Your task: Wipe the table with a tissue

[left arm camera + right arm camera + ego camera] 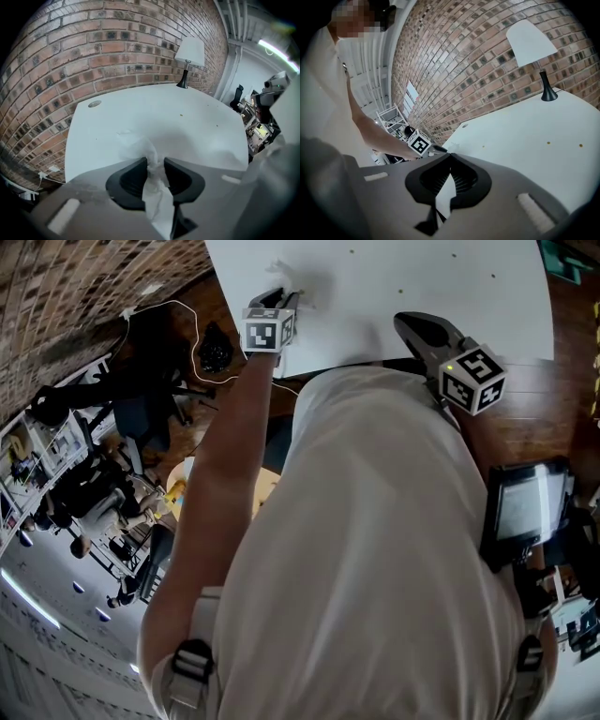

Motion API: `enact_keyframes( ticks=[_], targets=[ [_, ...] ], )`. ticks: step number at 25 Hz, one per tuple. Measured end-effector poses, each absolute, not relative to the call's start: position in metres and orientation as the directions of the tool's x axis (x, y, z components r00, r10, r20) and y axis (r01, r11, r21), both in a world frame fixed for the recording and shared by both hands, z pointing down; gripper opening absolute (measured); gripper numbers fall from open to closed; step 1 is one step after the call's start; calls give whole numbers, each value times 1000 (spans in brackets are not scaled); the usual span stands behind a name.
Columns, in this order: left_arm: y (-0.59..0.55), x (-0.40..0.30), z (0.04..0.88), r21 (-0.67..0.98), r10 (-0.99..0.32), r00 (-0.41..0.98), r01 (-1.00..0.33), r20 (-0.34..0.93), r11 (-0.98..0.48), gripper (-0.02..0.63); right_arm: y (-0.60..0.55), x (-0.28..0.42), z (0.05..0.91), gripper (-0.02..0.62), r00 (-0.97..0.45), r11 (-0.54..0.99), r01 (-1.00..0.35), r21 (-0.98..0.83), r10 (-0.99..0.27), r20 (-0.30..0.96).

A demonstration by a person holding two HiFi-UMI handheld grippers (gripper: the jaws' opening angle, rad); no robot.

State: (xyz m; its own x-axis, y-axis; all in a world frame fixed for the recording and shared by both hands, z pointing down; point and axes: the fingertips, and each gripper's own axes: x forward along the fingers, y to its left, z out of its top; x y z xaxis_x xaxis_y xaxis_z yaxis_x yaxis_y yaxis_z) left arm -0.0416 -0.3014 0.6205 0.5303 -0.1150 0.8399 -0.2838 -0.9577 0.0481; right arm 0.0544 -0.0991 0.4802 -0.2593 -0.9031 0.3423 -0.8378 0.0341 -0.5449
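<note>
My left gripper [281,298] points steeply down at the near left part of the white table [422,287], shut on a crumpled white tissue [287,277]. In the left gripper view the tissue [140,147] is pinched between the two dark jaws and spreads onto the table [164,112] ahead of them. My right gripper [405,321] hovers over the table's near edge to the right, its jaws shut tip to tip with nothing between them [450,154]. The right gripper view also shows the left gripper [439,149] at the table's corner.
A lamp with a white shade [189,56] stands at the table's far side against the brick wall [93,51]. A few small specks [182,114] and a round grommet [94,103] mark the tabletop. Cables [211,352] lie on the wooden floor to the left.
</note>
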Motion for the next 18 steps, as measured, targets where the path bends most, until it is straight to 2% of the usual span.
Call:
enact_keyframes(
  ticks=[3, 10, 18],
  targets=[
    [-287, -38, 616, 88, -68, 534, -260, 843, -962, 104, -99, 54, 480, 8, -264, 40, -835, -548, -904, 335],
    [-232, -27, 607, 136, 54, 555, -107, 830, -985, 106, -100, 63, 474, 8, -257, 39, -832, -554, -911, 323],
    [-203, -27, 580, 226, 40, 674, -191, 738, -955, 106, -96, 84, 472, 8, -227, 12, -833, -552, -919, 321]
  ],
)
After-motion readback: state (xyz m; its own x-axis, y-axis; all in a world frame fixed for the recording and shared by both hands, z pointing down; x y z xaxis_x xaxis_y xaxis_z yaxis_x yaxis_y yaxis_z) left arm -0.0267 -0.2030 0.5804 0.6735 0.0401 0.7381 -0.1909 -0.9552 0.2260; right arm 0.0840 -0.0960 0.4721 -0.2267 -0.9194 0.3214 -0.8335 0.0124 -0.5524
